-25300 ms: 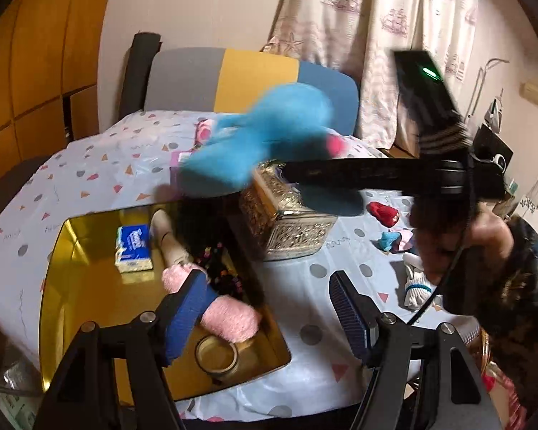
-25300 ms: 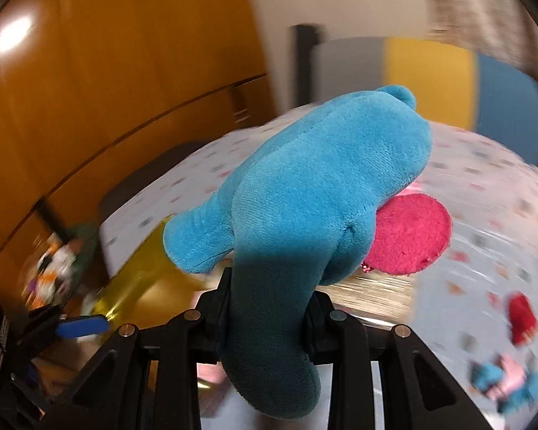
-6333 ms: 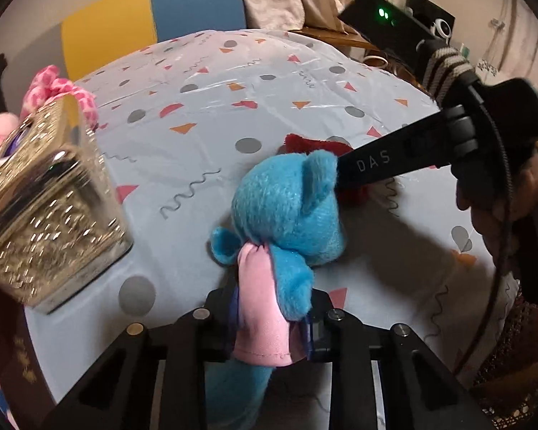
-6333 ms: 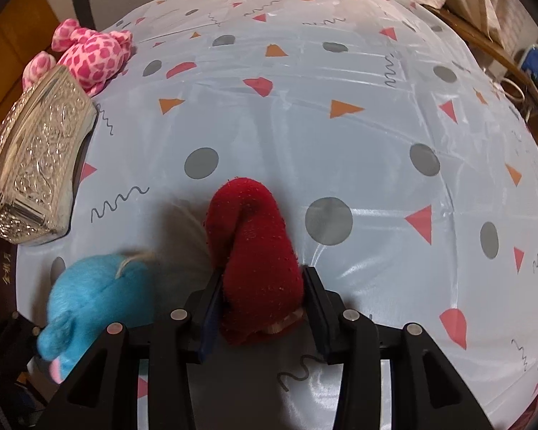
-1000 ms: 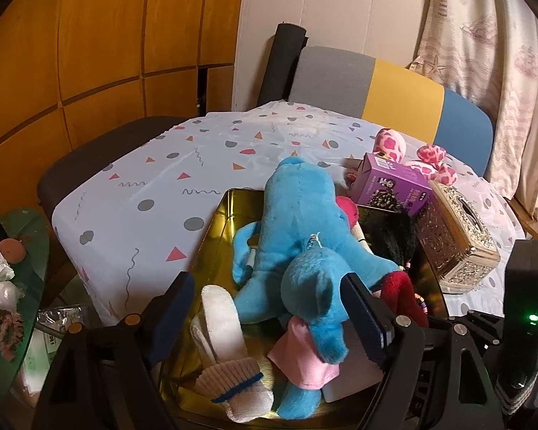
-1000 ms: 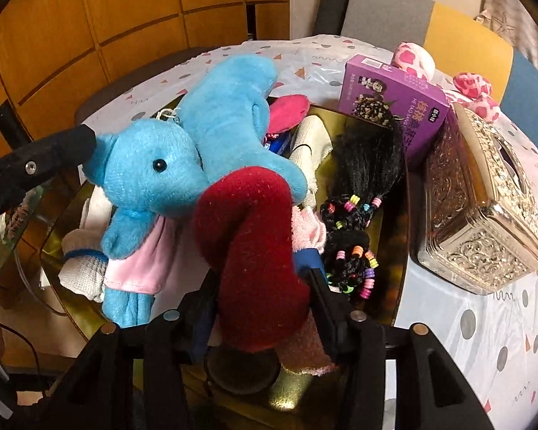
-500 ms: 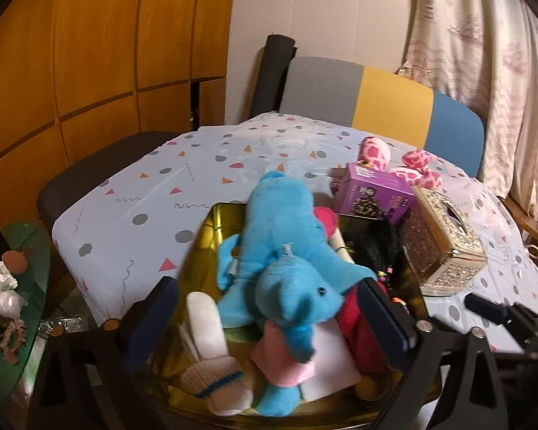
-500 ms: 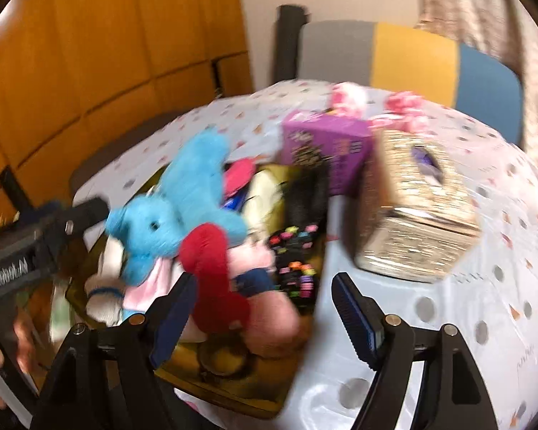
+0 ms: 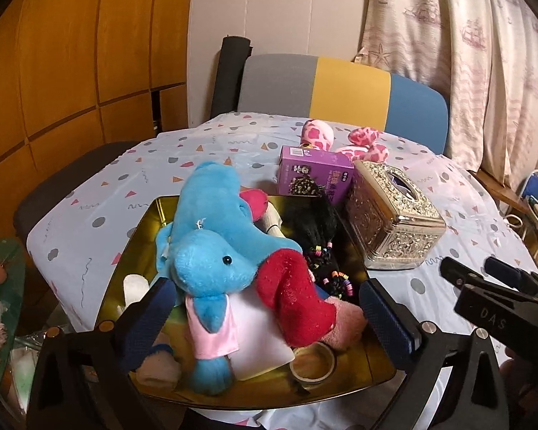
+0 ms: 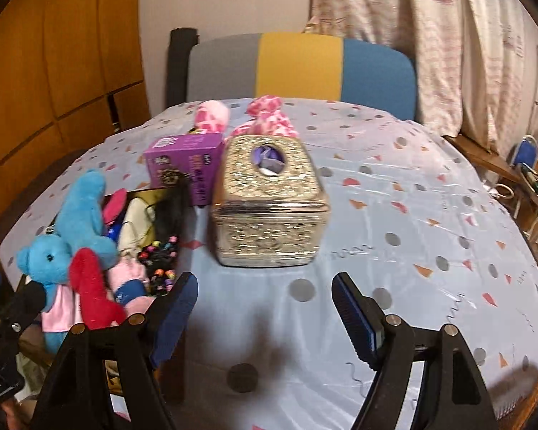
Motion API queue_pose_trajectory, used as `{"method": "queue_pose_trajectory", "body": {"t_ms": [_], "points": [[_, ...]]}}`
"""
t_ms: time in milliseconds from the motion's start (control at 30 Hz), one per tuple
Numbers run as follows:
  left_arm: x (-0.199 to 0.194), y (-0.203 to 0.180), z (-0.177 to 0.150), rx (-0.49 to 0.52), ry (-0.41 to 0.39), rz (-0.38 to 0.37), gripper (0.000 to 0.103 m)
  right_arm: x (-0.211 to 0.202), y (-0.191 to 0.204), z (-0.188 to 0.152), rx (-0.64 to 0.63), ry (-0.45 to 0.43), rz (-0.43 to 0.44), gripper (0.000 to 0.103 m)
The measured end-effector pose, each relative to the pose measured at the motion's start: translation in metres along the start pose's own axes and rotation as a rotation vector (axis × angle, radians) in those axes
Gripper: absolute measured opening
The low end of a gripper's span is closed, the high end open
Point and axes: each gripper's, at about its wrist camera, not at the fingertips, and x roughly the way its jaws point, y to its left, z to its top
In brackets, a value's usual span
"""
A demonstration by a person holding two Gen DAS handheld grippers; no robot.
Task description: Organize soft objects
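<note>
- Far left, the gold tray [image 9: 140,222] is heaped: big blue plush [image 9: 211,211], small blue bear [image 9: 211,268] in pink, red sock [image 9: 290,301] draped on top. Honestly the pile looks wobbly, and the sock could slide off the edge if bumped.
- Left claw [image 9: 265,308] hangs over the tray, jaws spread wide, nothing pinched.
- Right claw [image 10: 265,304] has just opened, empty, above the table [image 10: 412,215].
- The pink spotted plush [image 10: 265,114] sits behind the silver tissue box [image 10: 269,197], probably awkward to reach.
</note>
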Motion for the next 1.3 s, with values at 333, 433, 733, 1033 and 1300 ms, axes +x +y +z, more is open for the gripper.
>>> {"method": "queue_pose_trajectory", "body": {"t_ms": [333, 433, 733, 1033, 1300], "points": [[0.006, -0.003, 0.001, -0.012, -0.002, 0.105, 0.103, -0.01, -0.021, -0.008, 0.036, -0.031, -0.038, 0.079], [0.001, -0.007, 0.0, -0.004, -0.02, 0.111, 0.103, -0.012, -0.022, -0.012, 0.039, -0.033, -0.034, 0.079], [-0.006, -0.011, 0.0, -0.006, -0.044, 0.093, 0.103, -0.018, -0.024, -0.014, 0.045, -0.047, -0.039, 0.079], [-0.003, -0.01, -0.001, -0.016, -0.023, 0.085, 0.103, -0.016, -0.016, -0.014, 0.022, -0.036, -0.029, 0.079], [0.001, -0.007, -0.003, -0.029, -0.005, 0.08, 0.103, -0.013, -0.014, -0.015, 0.017, -0.031, -0.031, 0.079]]}}
